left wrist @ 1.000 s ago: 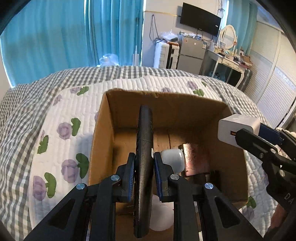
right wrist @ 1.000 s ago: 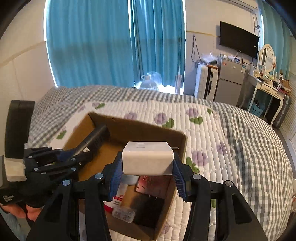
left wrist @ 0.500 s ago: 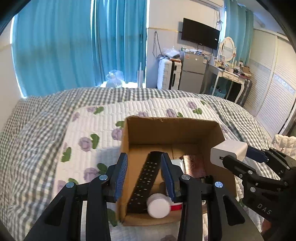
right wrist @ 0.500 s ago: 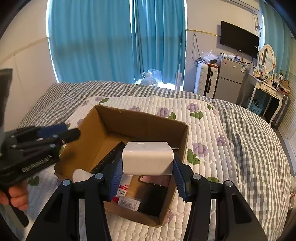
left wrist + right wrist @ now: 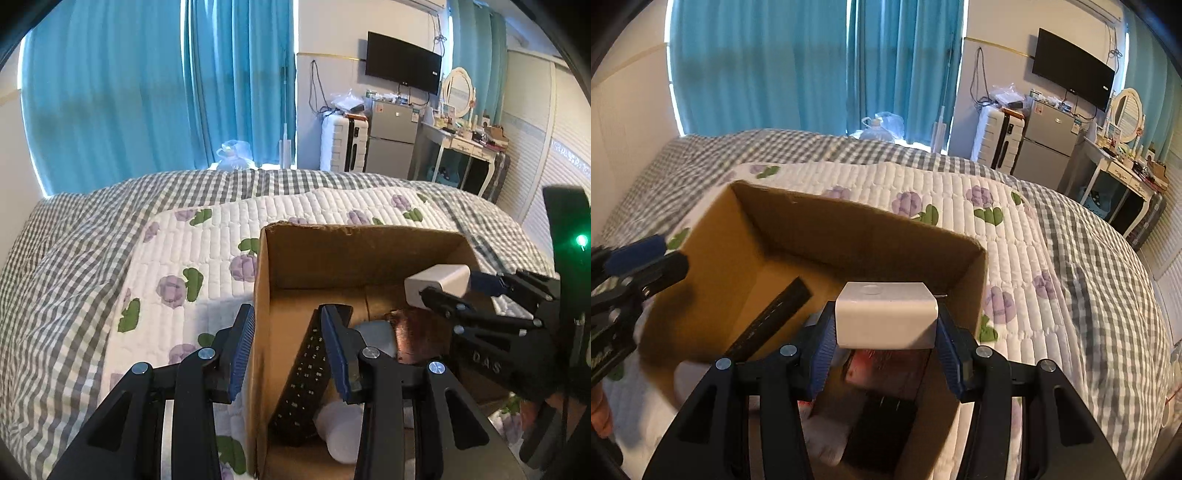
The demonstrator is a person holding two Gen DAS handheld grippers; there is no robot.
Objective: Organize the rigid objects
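A: Left wrist view first. The left gripper (image 5: 288, 349) has its jaws apart and nothing is pinched; they have just been opening. The left wall of the cardboard box (image 5: 354, 240) stands in the gap between the two fingers. The black remote control (image 5: 304, 384) lies inside the box, leaning along that left wall, just beside the right-hand blue pad.

B: Does the pad press on it?

A: No, the remote rests free. A white cap or bottle (image 5: 338, 424) lies at its near end, and a reddish-brown flat thing (image 5: 417, 336) sits toward the box's right side. The right gripper (image 5: 447, 288) comes in from the right above the box, clamped on a white charger block (image 5: 437, 282).

B: And the right wrist view?

A: The right gripper (image 5: 886, 332) is closed on the white charger block (image 5: 886, 319), both blue pads against its sides, a metal prong showing at its right. It hangs over the box's (image 5: 849, 225) near right corner. The remote control (image 5: 772, 319) lies along the left wall inside. The left gripper (image 5: 646, 258) is at the box's left edge, outside. The box sits on a flowered quilt (image 5: 997, 206) over a checked bed cover.
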